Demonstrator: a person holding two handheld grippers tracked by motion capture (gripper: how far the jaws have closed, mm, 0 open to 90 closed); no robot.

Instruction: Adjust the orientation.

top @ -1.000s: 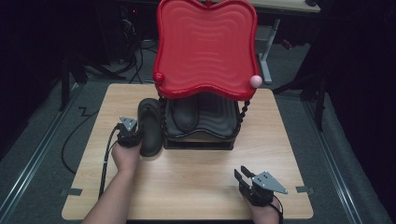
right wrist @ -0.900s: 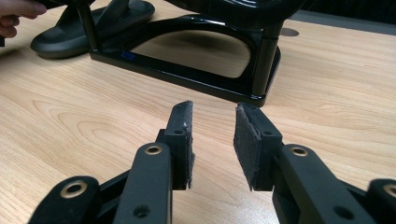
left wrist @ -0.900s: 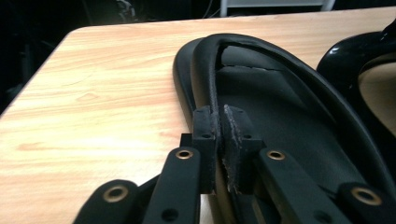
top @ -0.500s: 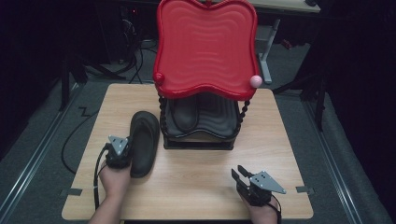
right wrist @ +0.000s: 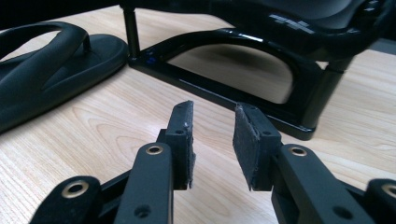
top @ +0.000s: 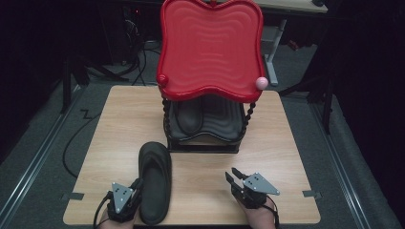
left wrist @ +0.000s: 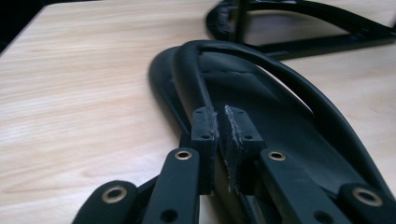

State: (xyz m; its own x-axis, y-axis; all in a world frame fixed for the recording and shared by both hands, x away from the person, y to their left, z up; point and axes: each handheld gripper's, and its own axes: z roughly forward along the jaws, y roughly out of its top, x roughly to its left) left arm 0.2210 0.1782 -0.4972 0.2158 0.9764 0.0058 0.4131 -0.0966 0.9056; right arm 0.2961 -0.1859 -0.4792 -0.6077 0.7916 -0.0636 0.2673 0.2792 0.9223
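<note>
A black flip-flop [top: 155, 177] lies flat on the wooden table [top: 110, 124], toe towards the rack. My left gripper [top: 137, 185] sits at its left heel side, shut on the flip-flop's strap [left wrist: 187, 70], which runs back between the jaws of the left gripper [left wrist: 217, 140]. A second black flip-flop [top: 189, 117] rests on the rack's lower shelf. My right gripper [top: 232, 177] stands open near the front edge with nothing between its pads; the right gripper [right wrist: 213, 140] faces the rack base [right wrist: 219, 93].
A two-tier rack stands mid-table: a red wavy tray [top: 210, 47] on top, a black shelf [top: 224, 124] below, beaded black posts between. A pink ball [top: 261, 82] tips one corner. Cables [top: 71, 143] hang off the table's left side.
My left gripper has dragged the flip-flop from beside the rack back towards the table's front edge. The right gripper has barely shifted.
</note>
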